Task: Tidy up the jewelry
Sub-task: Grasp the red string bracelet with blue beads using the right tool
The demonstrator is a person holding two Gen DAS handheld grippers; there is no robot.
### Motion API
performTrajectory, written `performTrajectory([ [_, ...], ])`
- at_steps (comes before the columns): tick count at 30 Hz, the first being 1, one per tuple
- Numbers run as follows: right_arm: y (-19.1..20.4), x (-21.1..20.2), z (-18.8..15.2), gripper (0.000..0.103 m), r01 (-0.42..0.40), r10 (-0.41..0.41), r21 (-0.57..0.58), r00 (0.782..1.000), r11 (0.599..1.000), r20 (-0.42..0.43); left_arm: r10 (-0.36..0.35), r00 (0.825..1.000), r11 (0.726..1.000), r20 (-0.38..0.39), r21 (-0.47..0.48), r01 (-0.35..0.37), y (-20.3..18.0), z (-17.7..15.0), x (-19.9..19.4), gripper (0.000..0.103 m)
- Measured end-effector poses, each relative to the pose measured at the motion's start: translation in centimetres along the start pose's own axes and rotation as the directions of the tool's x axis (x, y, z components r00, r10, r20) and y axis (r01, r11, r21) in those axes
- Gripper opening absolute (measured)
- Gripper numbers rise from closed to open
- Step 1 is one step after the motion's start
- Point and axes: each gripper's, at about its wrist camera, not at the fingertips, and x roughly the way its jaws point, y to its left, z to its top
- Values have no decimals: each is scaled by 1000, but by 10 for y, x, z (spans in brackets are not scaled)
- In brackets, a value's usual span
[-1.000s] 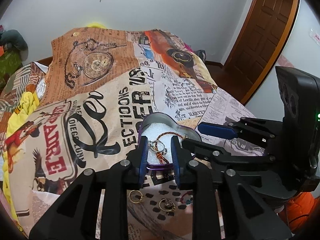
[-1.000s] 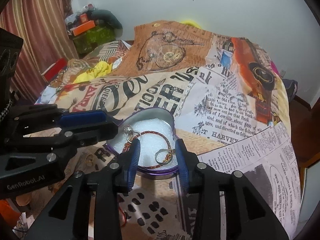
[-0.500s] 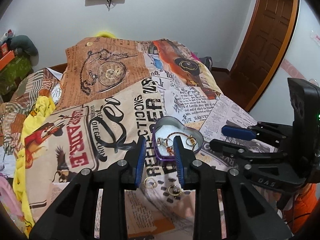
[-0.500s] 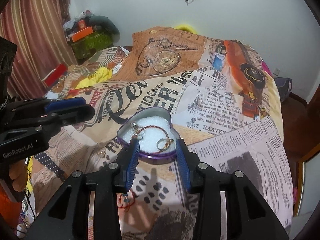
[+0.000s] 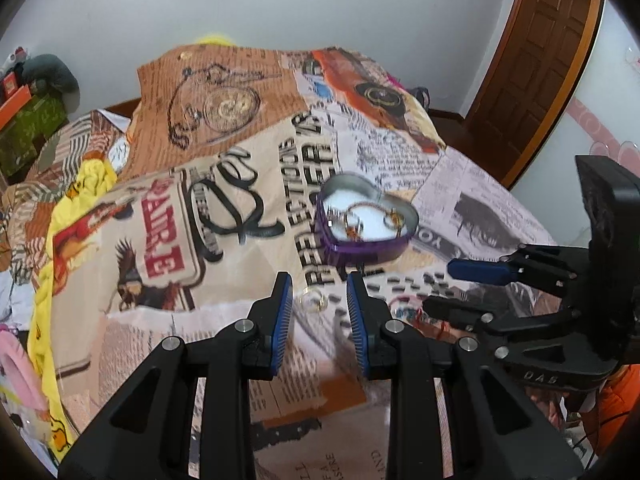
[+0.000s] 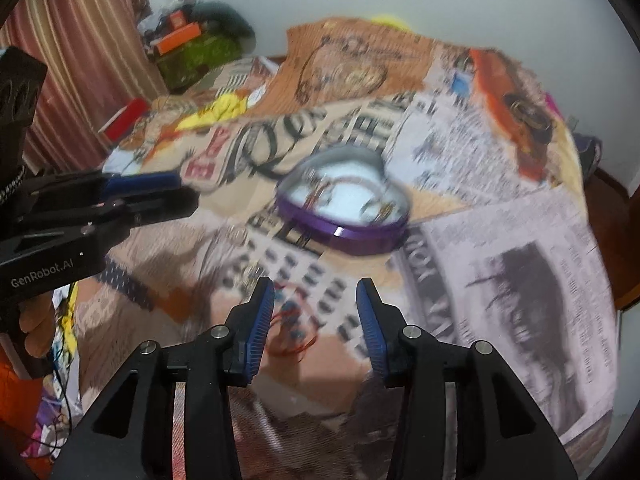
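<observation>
A purple heart-shaped tin with a white lining sits on the printed bedspread; it also shows in the right wrist view. Inside lie a thin bangle and rings. A gold ring lies on the bedspread between the tips of my left gripper, which is open and empty, short of the tin. My right gripper is open and empty above a red string bracelet. That bracelet also shows in the left wrist view. The right wrist view is blurred.
The bed is covered by a newspaper-print bedspread. A yellow cloth hangs at its left edge. A brown door stands at the back right. Boxes and clutter sit by the curtain at the back left.
Both grippers have pulled back from the tin toward the near edge of the bed. The tin now lies farther ahead, and the loose ring and red bracelet sit between the fingers.
</observation>
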Motion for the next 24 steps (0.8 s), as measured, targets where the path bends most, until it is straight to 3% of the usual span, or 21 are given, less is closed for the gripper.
performTrajectory([
  [12,8,21,-10,38,-6,2,-64,998,998,-63,-51,996,999,-78,-14,51,-5,-20,21,27],
  [19,-1,20,-12,10,6,-8,-58,999,998,-36,-73,992,997,-102,8,74,-17,-21,30,27],
  [24,0,13,-16,7,33,-34,-74,999,997,-1,-59,992,997,-112,40,63,-27,-21,39,34],
])
